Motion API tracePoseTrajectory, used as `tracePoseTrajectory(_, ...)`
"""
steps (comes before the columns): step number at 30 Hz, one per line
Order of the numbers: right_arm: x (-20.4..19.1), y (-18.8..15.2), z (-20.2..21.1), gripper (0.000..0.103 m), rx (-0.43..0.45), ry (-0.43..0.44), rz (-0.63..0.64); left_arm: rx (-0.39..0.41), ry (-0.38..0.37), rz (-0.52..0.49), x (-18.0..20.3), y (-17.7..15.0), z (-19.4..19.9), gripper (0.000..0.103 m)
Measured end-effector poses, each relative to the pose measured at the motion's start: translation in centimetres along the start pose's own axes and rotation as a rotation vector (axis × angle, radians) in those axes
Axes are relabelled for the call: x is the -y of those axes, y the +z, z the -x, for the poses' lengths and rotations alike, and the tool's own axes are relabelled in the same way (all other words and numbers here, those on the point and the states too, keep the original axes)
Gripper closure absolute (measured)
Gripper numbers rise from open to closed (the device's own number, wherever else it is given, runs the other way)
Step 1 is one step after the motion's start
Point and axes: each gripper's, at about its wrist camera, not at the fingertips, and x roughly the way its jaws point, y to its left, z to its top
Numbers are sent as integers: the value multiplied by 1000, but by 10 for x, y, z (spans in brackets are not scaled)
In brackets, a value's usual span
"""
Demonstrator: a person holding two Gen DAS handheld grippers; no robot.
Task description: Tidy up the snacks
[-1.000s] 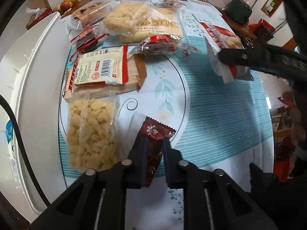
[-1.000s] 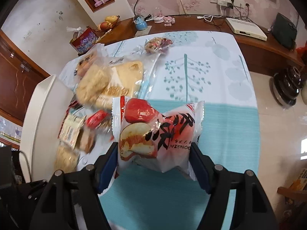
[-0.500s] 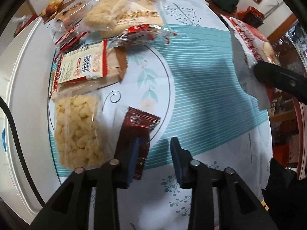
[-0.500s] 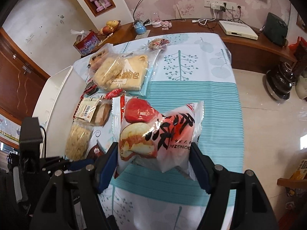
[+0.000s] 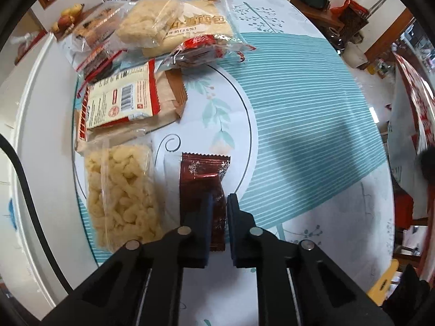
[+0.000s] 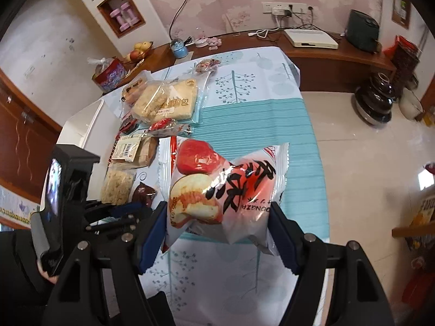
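A dark red snack packet lies on the tablecloth next to a clear bag of puffed snacks. My left gripper points down at it. Its jaws are closing, with the packet's lower right part pinched between the pads. From the right wrist view the same packet shows just beyond the left gripper. My right gripper is shut on a puffy white and red bread packet, held in the air above the table's near end. That packet shows at the right edge of the left wrist view.
Several snack packs lie along the left side: a barcode packet, a red-wrapped one and large bread bags. A white tray lies left of them. The teal striped cloth covers the right half.
My left gripper opened beside the dark red packet and has closed on it again. The right gripper, still holding the bread packet, has risen and drawn back from the snack pile.
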Motion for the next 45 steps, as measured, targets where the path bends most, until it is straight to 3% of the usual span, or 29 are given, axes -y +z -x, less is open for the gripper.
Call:
tracePoseTrajectory(7,-16,-14,14,31,38,-25,-48,-58,-124,19,-28,-10,-7,102)
tracePoseTrajectory(14,-24,-35,23,31,43,-54,-102,-78,-166,39,-47,-16,-6,101)
tracePoseTrajectory(22,-19,-53,33,31,57,-81,-171,-105,-237,62,-51,-10,0,83)
tracePoseTrajectory(27,-15,-56,36,31,62,-89,-195,-95,-231,59,-42,1,-1,77)
tracePoseTrajectory(35,-11,-51,31,31,48,-84,-188,-98,-213,140,-41,15,3,67)
tracePoseTrajectory(38,-9,-47,27,31,39,-73,-173,-80,-205,178,-43,17,9,56)
tracePoseTrajectory(45,-8,-37,18,31,13,-38,-127,-96,-166,237,-56,26,5,55)
